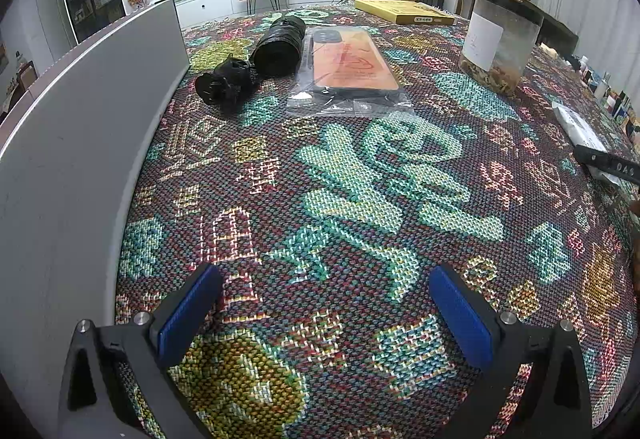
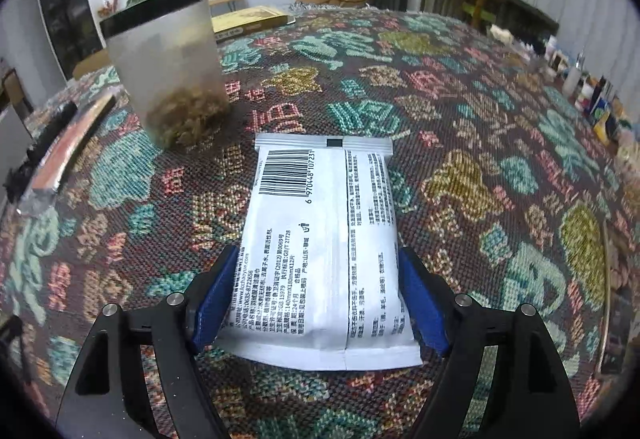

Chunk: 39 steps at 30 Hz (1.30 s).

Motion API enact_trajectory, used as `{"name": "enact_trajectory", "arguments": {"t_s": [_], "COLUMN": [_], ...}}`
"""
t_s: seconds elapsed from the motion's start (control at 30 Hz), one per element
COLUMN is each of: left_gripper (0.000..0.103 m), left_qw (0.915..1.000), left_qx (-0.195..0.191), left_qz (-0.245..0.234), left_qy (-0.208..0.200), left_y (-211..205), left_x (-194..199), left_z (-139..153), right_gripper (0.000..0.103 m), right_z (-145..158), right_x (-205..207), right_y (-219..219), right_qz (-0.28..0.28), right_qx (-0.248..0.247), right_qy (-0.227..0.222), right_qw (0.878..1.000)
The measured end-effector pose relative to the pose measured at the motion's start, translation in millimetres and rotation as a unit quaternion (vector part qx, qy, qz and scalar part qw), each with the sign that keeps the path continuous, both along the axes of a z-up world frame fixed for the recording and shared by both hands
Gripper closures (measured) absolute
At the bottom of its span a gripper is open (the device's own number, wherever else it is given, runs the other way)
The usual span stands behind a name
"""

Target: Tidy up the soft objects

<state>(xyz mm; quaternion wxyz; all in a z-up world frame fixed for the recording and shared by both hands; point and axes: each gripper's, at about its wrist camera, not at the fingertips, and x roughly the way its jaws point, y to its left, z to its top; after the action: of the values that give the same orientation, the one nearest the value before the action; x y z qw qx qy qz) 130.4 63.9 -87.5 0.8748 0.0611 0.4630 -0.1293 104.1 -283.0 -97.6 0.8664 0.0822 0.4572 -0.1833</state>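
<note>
White foil makes up the flat sachet (image 2: 324, 255) lying seam-up on the woven patterned tablecloth (image 2: 460, 143), printed with a barcode and columns of small text too fine to read. Its near end sits between the blue pads (image 2: 420, 299) of the right gripper (image 2: 320, 303); whether they press its sides or only flank it cannot be told. In the left wrist view only a sliver of this sachet (image 1: 576, 127) shows at the right edge, cut off by the frame.

Just beyond it stands a frosted jar (image 2: 172, 67) with a black lid, holding a low heap of brownish dried matter, hard to identify. A bagged phone case (image 1: 348, 67), a black bag roll (image 1: 280, 47) and a crumpled black bundle (image 1: 228, 83) lie near a grey panel (image 1: 80, 143). The left gripper (image 1: 324, 303) hovers with jaws wide apart, nothing between them.
</note>
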Motion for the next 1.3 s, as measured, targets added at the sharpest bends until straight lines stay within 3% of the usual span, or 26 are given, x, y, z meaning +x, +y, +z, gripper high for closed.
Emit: {"name": "enact_trajectory", "arguments": {"t_s": [0.3, 1.13, 1.3], "left_gripper": [0.0, 0.0, 0.0], "left_qw": [1.0, 1.0, 0.9994], "left_qx": [0.0, 0.003, 0.013], "left_qz": [0.0, 0.001, 0.003], "left_qy": [0.0, 0.001, 0.031], "left_y": [0, -1, -7], "left_x": [0, -1, 15], "left_z": [0, 0, 2], "right_gripper": [0.013, 0.011, 0.011], "right_z": [-3, -4, -4], "right_x": [0, 1, 1], "right_y": [-4, -4, -4], "right_qz": [-0.011, -0.011, -0.011], "right_qx": [0.009, 0.011, 0.011], "right_qy": [-0.002, -0.003, -0.003], "right_qw": [1.0, 1.0, 1.0]}}
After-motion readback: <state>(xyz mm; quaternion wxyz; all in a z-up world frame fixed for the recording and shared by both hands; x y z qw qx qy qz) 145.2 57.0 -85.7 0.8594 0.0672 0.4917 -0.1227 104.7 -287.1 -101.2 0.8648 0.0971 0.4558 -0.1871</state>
